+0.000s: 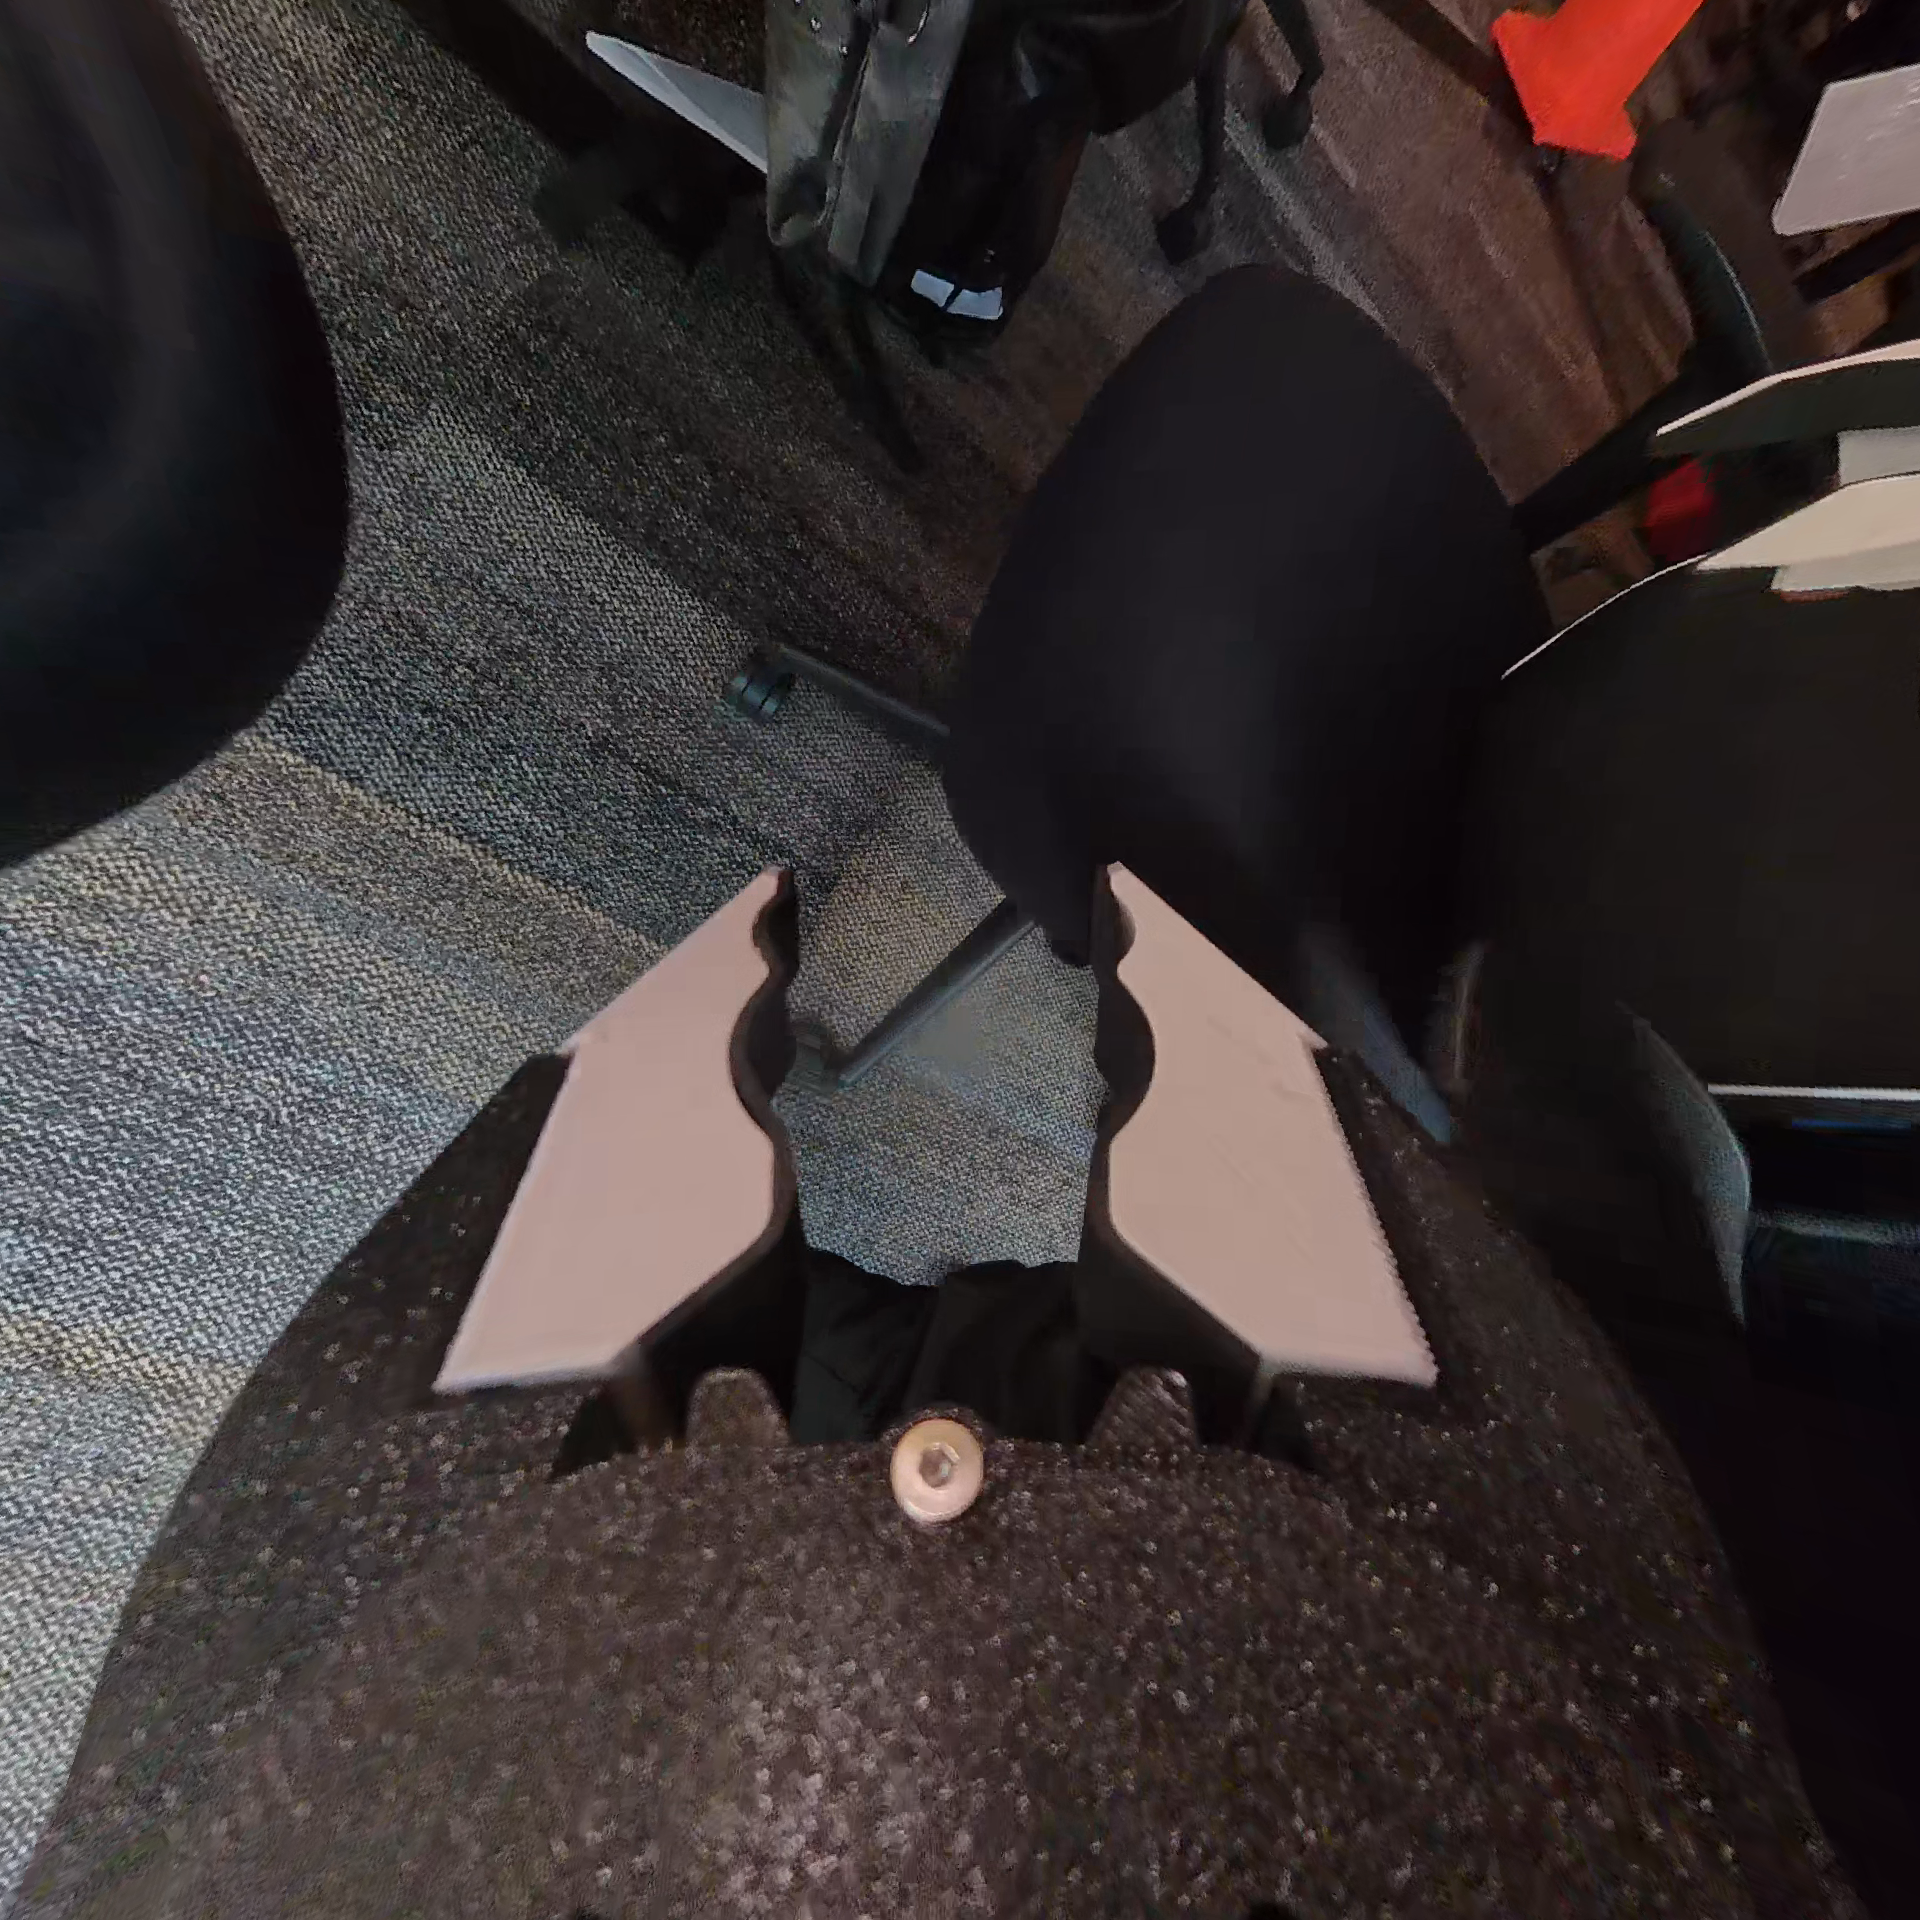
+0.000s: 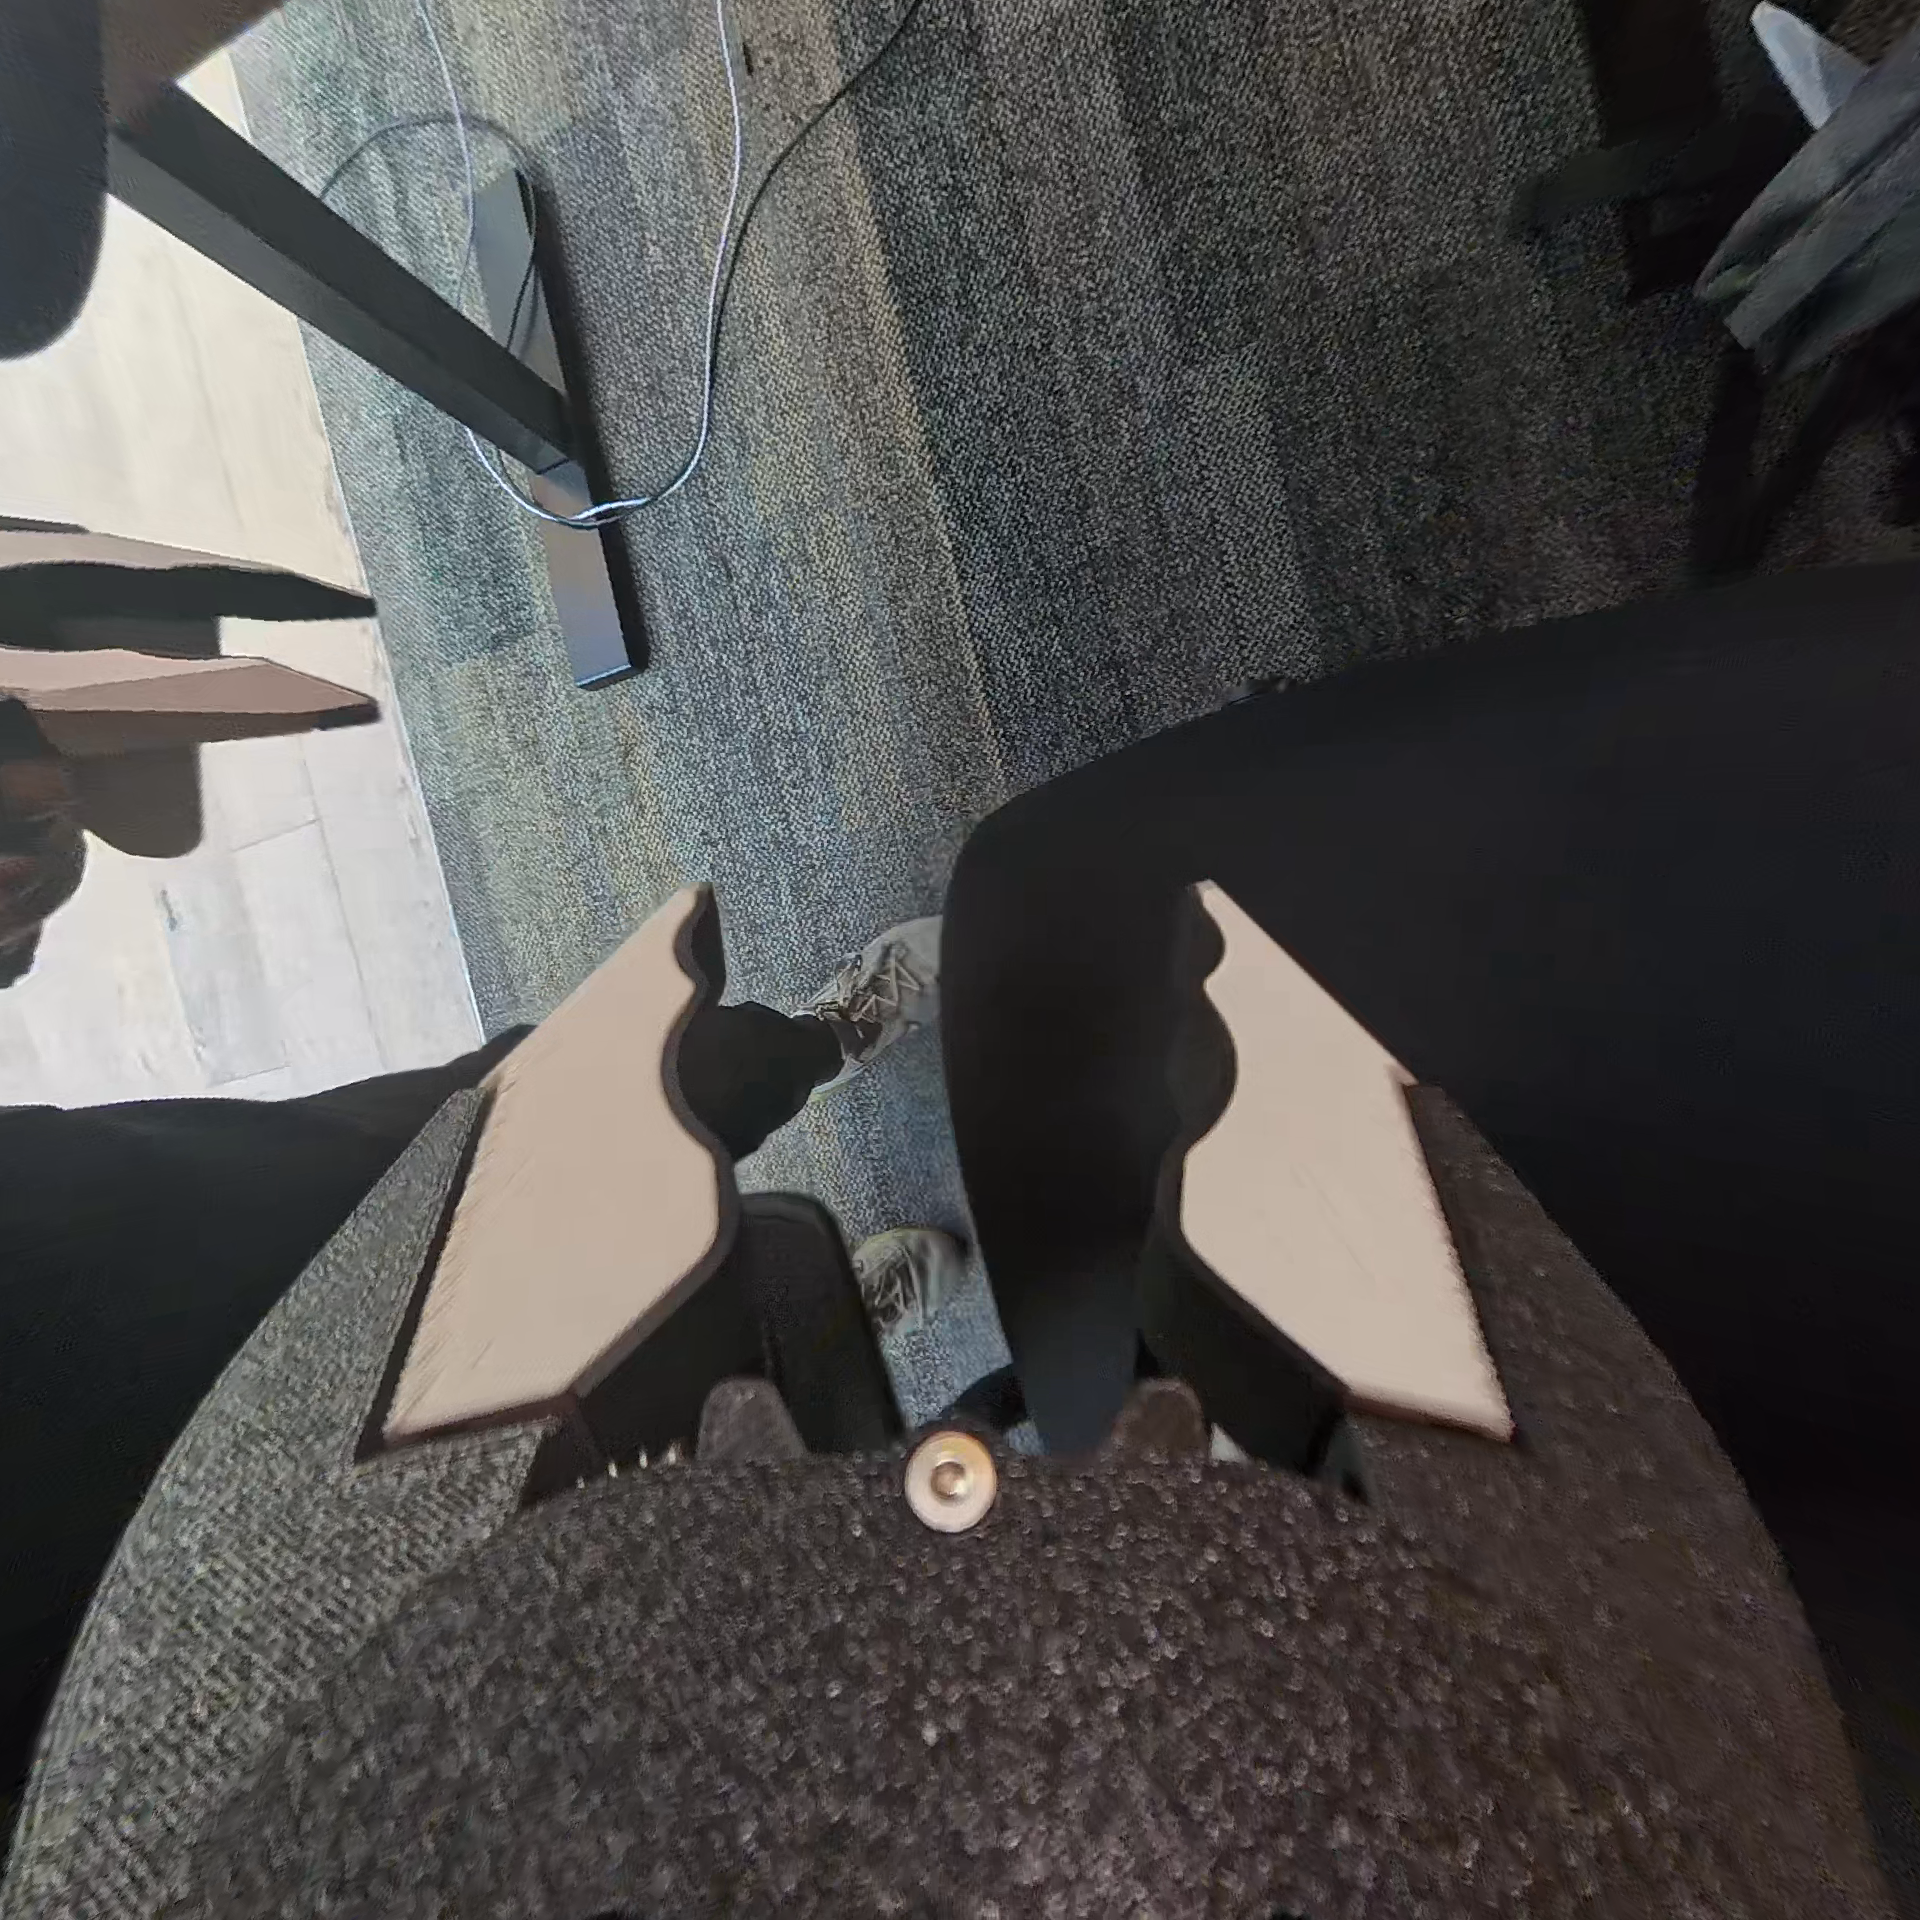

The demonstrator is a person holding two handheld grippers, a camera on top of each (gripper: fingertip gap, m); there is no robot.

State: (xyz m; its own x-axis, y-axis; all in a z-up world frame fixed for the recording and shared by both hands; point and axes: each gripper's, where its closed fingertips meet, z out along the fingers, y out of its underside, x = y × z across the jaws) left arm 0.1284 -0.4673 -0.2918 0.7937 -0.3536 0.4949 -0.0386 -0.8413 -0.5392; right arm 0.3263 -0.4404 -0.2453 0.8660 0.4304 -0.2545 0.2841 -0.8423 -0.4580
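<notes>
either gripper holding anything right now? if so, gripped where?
Nothing held. Left gripper and right gripper are both open, empty, pointed down over grey carpet.

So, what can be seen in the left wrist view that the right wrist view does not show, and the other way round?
Only the left wrist view shows a black office chair, its wheeled base leg and an orange object at the top right.

Only the right wrist view shows a pale shoe, a black table leg, thin cables and a light wood floor.

Both show grey carpet below, and that view's own open, empty tool: left tool, right tool.
</notes>
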